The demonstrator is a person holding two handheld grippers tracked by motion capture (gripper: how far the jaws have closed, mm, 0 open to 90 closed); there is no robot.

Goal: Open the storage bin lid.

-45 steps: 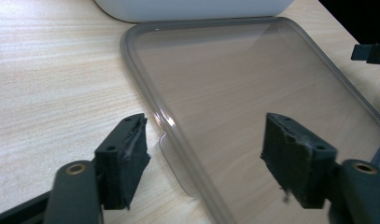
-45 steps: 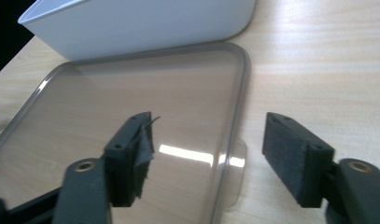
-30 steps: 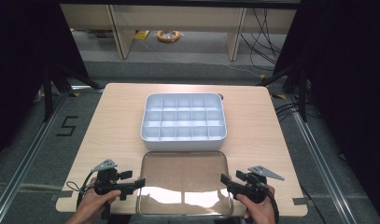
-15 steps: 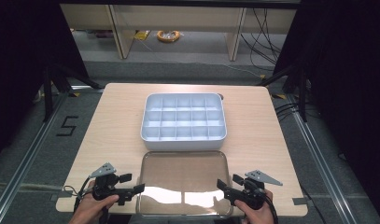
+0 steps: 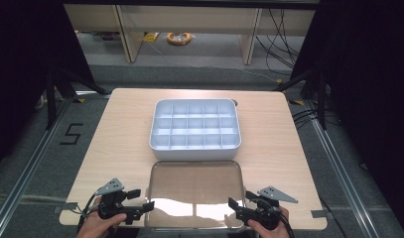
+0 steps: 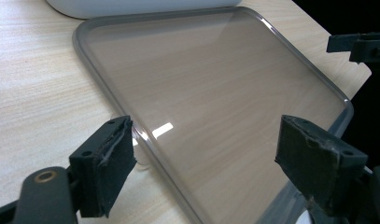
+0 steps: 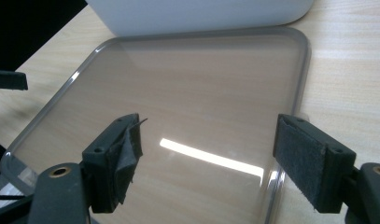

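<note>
Both grippers, left and right, drew nearer; fingers open, hands cropped.

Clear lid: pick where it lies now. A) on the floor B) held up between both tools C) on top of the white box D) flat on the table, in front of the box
D: the clear lid lies flat on the table, on the near side of the white box, with both tools open at its near corners.
</note>
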